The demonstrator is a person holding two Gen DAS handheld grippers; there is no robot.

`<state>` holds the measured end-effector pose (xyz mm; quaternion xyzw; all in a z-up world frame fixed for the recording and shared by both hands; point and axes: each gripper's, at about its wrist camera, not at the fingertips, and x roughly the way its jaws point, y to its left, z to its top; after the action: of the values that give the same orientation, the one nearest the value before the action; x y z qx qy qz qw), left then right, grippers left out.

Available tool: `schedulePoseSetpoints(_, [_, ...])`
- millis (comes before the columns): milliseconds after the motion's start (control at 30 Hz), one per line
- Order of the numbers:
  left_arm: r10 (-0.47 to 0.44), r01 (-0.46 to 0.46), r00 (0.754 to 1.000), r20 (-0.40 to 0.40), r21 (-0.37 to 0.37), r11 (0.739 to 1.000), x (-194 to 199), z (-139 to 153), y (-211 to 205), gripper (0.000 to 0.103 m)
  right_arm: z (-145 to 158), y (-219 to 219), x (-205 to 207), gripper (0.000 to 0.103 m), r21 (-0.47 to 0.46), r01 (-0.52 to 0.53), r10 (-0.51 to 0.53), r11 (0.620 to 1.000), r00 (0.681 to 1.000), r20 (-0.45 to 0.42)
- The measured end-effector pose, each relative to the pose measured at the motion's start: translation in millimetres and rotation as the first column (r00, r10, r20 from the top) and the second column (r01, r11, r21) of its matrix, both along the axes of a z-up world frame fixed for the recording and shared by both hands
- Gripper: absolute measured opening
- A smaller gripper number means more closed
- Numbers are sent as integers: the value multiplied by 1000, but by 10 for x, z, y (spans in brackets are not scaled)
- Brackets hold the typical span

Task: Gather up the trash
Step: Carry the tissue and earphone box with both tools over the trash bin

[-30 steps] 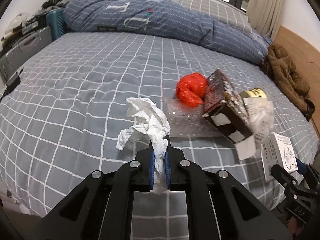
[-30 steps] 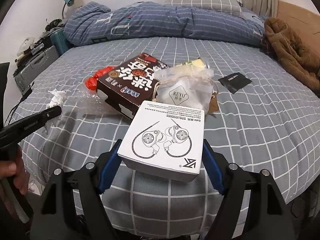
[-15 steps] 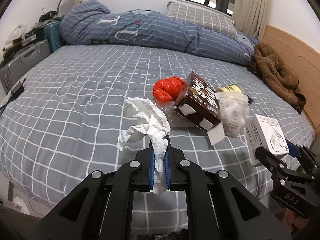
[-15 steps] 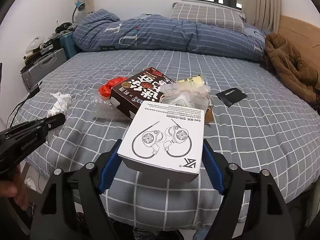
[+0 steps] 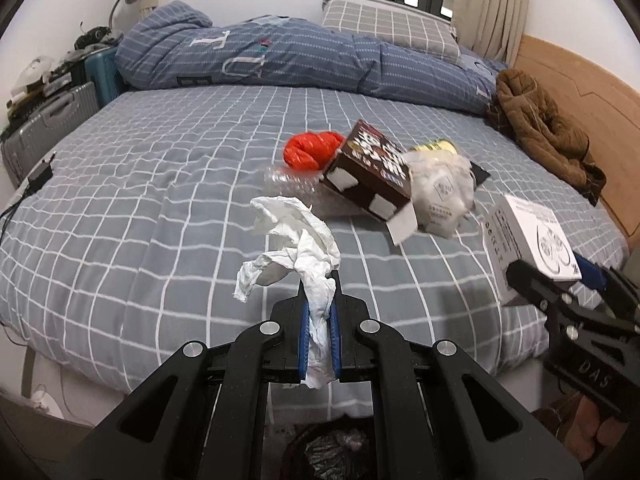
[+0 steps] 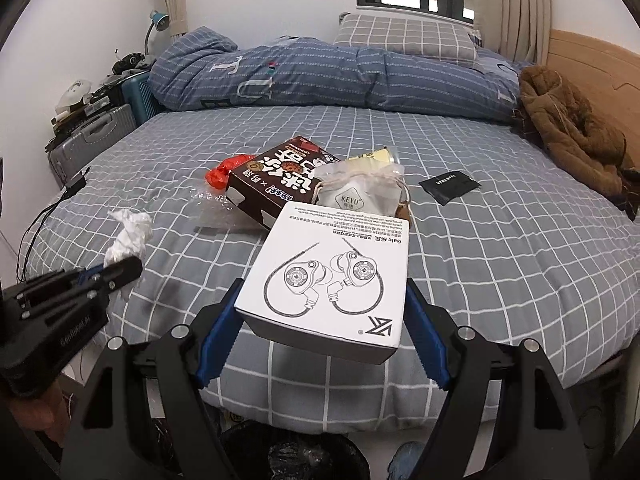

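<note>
Pinching a crumpled white paper tissue (image 5: pixel 298 240), the left claw (image 5: pixel 319 312) is clenched on its soft tail, over the grey checked bed (image 5: pixel 160 184). Right claw (image 6: pixel 320 316) is gripping a stiff white cardboard earphone box (image 6: pixel 332 276) by its side walls. Both are looking light; the tissue is probably tearing easily. A black-lined bin (image 6: pixel 296 456) is sitting below.

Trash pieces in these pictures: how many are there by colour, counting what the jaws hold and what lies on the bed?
White: 3: crumpled tissue, earphone box, drawstring pouch
Red: 1: plastic bag
Brown: 1: snack box
Clear: 1: bubble wrap
Yellow: 1: can
Black: 1: packet
Total: 8
</note>
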<state>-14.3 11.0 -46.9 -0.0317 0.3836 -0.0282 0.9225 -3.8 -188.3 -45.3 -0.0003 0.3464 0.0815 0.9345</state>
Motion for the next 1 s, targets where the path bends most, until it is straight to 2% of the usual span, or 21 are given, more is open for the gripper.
schedulePoseSetpoints(467, [-23, 24, 999, -31, 14, 1000, -345, -78, -151, 8, -1, -109, -312, 73, -7, 27, -27, 1000, 1000, -11])
schedulePoseSetpoints(1000, [-32, 30, 996, -85, -22, 999, -729, -203, -162, 8, -189, -85, -660, 73, -9, 16, -17, 1000, 997, -76])
